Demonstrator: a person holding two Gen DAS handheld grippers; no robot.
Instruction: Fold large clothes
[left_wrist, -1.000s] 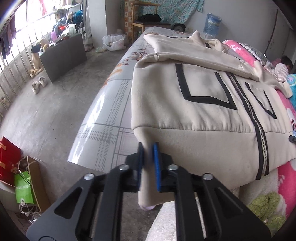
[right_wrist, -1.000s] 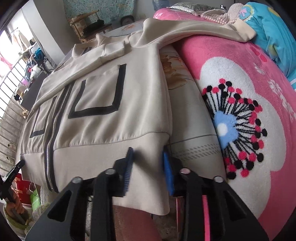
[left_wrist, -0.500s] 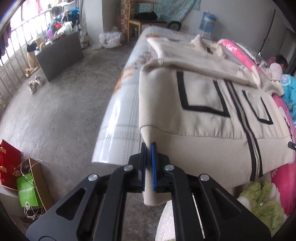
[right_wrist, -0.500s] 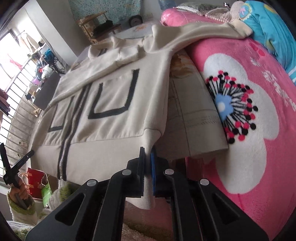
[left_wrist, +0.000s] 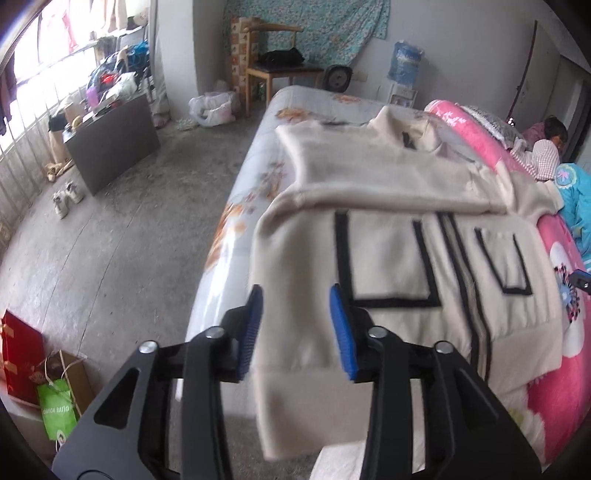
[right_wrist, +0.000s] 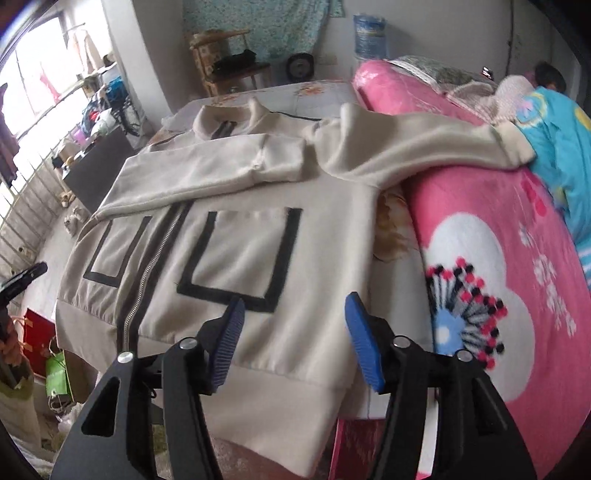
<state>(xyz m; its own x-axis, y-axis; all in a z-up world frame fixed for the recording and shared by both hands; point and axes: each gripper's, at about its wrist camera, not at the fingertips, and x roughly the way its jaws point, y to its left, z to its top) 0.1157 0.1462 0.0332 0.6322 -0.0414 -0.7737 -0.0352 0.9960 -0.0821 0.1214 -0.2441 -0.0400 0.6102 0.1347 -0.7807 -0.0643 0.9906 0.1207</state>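
Left gripper (left_wrist: 295, 328) up close, blue pads (left_wrist: 250, 328) apart & jaws opening; nothing pinched — the beige jacket (left_wrist: 399, 258) hem corner shows in the gap, below the pads, not pressed by either; that corner droops off the near bed edge, blurred. Right gripper (right_wrist: 295, 339) same story: jaws opening, pads wide, hem band seen between/below them but no grip on it. Jacket lies front-up on the bed (left_wrist: 236, 236), zip (right_wrist: 147, 273) running near to far, black-outlined pocket (right_wrist: 240, 258) each side of zip; hem band hangs over the near edge. Further up, one sleeve (right_wrist: 207, 166) is folded across the chest; other sleeve (right_wrist: 424, 147) stretches out over the pink flower blanket (right_wrist: 498, 258), cuff resting by a blue garment (right_wrist: 554, 147); collar at far end. To one side on the floor: green bag (left_wrist: 57, 410) & red bag (left_wrist: 18, 354) near, dark cabinet (left_wrist: 110, 144) mid, shoes (left_wrist: 68, 192) beside it. Far wall — wooden chair (left_wrist: 273, 66), water jug (left_wrist: 406, 62), patterned cloth hung up; a person lies at the bed's far corner.
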